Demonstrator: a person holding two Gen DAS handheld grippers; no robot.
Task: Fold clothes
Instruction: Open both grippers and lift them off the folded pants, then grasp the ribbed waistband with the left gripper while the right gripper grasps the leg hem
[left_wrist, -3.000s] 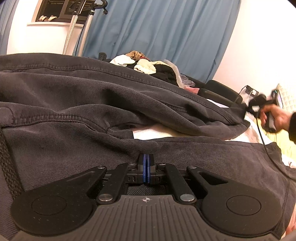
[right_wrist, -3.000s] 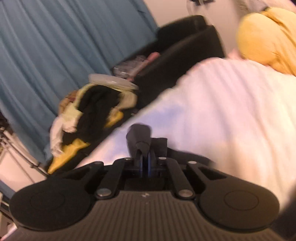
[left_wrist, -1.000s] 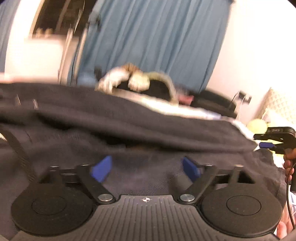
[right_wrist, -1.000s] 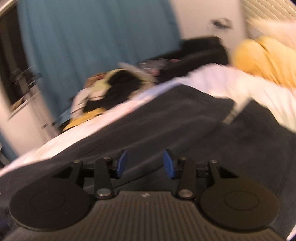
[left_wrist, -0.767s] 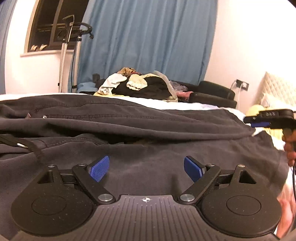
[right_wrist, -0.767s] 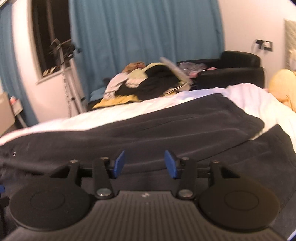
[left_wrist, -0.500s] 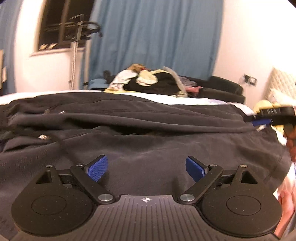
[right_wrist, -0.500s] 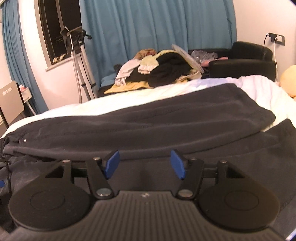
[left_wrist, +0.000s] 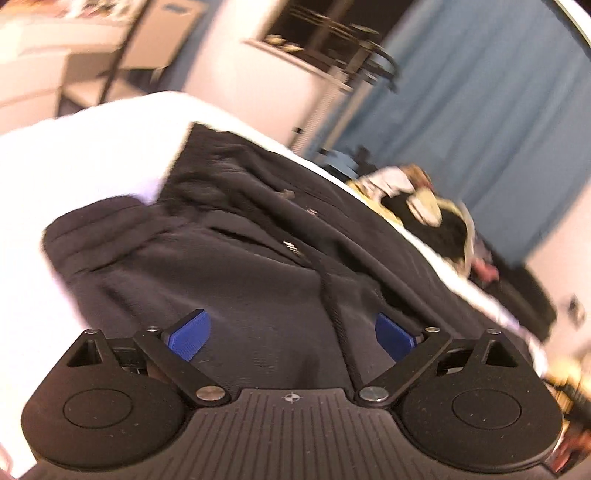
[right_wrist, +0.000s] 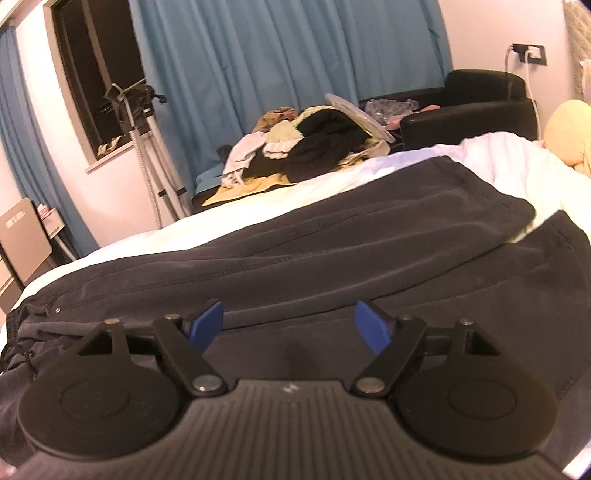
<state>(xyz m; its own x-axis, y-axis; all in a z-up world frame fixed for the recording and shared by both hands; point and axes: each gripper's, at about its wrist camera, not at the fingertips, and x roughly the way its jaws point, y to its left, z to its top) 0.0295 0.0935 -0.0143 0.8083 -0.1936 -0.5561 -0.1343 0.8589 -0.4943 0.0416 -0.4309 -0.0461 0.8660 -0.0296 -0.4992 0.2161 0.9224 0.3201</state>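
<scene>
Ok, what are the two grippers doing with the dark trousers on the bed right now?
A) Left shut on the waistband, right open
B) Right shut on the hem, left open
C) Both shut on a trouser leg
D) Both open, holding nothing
D: the left gripper and the right gripper both show their blue fingers spread apart, with the trousers lying loose on the bed.

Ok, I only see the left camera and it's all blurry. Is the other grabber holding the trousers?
Observer: No. The right gripper is open, with nothing between its blue pads.
Operator: Where do the legs end?
Observer: One leg of the black trousers lies over the other, and its hem rests on the white bedding.
Operator: What's past that?
Observer: A yellow cushion.
</scene>
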